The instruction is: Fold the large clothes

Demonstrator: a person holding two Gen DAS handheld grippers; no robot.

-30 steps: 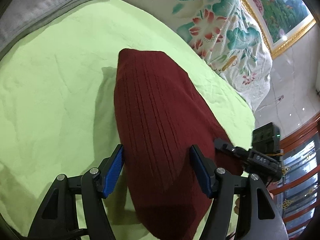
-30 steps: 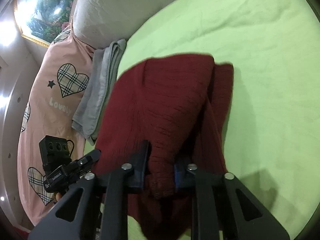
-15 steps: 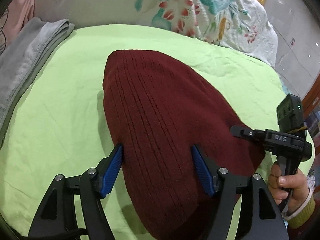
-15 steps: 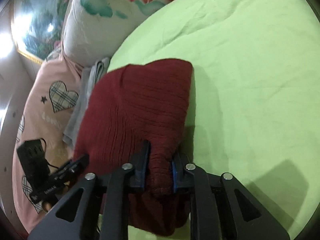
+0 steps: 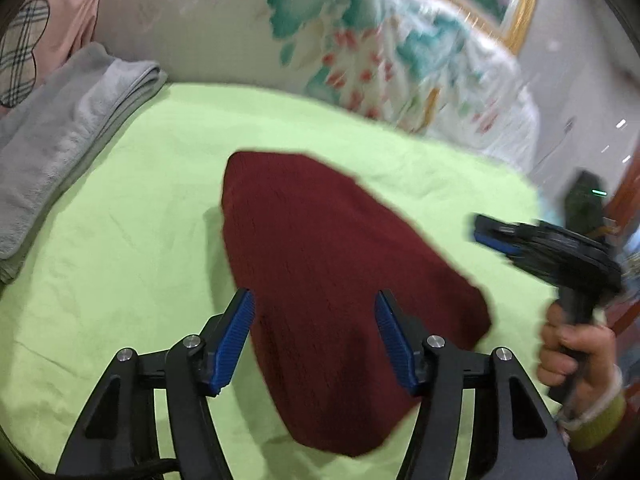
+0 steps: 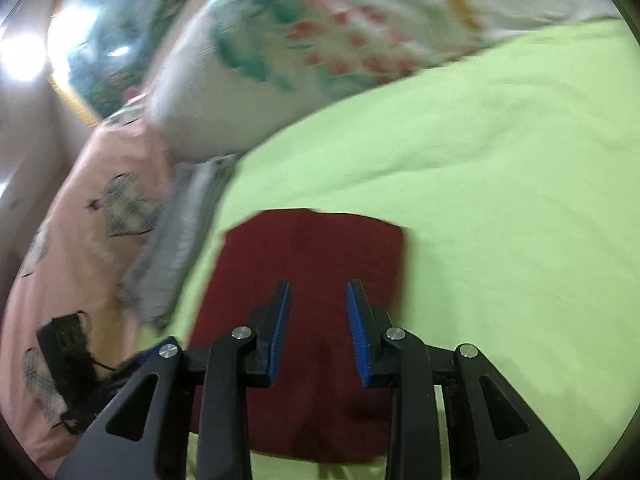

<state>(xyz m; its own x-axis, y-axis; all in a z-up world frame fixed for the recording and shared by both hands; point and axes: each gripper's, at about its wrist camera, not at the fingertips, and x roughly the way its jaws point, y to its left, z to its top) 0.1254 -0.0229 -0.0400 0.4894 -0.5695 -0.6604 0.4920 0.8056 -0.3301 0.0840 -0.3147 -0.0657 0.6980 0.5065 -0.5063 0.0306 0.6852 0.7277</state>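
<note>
A dark red knitted sweater (image 5: 332, 280) lies folded on the green sheet (image 5: 120, 240). My left gripper (image 5: 313, 300) hovers over its near end with the jaws closing. The blue pads stand apart and press on nothing. In the right wrist view the sweater (image 6: 312, 248) lies flat below my right gripper (image 6: 318, 288), whose jaws are opening with no cloth between them. The right gripper (image 5: 540, 244) also shows blurred at the right of the left wrist view. A hand (image 5: 572, 356) holds it clear of the sweater.
A folded grey towel (image 5: 60, 136) lies along the left side of the sheet. A floral pillow (image 5: 320, 40) runs along the far edge. A pink quilt with plaid hearts (image 6: 80, 220) lies beyond the towel. Bare green sheet (image 6: 500, 200) spreads right of the sweater.
The right gripper has let go of the sweater's fold and lifted away. The sweater now lies flat. The left gripper has drawn back and rolled, so more of the bed shows.
</note>
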